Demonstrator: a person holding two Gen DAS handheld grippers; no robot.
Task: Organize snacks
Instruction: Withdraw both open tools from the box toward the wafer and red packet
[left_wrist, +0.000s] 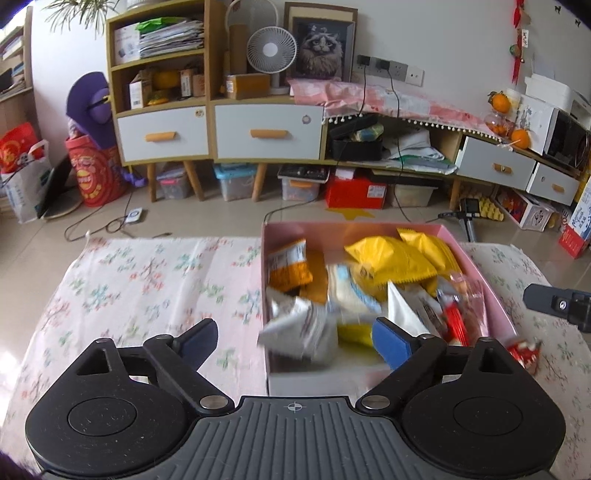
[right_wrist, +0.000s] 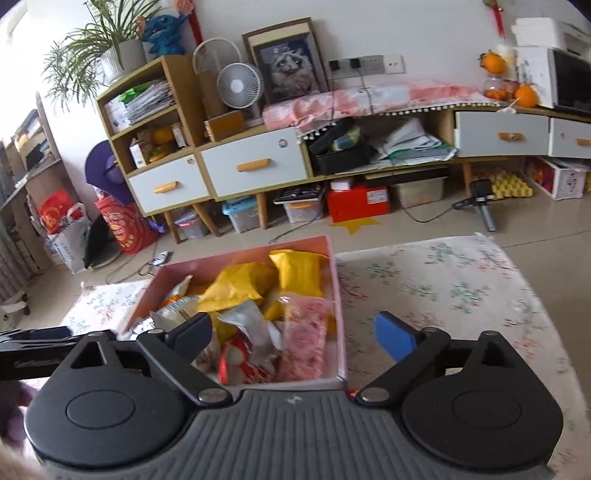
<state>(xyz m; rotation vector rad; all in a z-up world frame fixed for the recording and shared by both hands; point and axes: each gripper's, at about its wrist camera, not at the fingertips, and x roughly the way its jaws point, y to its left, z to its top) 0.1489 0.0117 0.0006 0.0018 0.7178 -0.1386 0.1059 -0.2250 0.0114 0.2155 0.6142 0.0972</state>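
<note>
A pink box (left_wrist: 476, 258) on the floral tablecloth holds several snack packets: yellow bags (left_wrist: 384, 258), an orange packet (left_wrist: 290, 266), a silver packet (left_wrist: 299, 328) and a red-and-clear packet (left_wrist: 458, 314). My left gripper (left_wrist: 295, 343) is open and empty, hovering over the box's near left corner. A small red snack (left_wrist: 524, 352) lies on the cloth right of the box. In the right wrist view the box (right_wrist: 338, 295) sits ahead with yellow bags (right_wrist: 258, 280), a pink packet (right_wrist: 306, 332) and a red packet (right_wrist: 240, 363). My right gripper (right_wrist: 295, 338) is open and empty above the box's near end.
The table wears a floral cloth (left_wrist: 147, 280), with bare cloth left of the box and right of it (right_wrist: 443, 295). The right gripper's tip shows at the left view's right edge (left_wrist: 557, 306). Cabinets, storage bins and cables fill the floor beyond.
</note>
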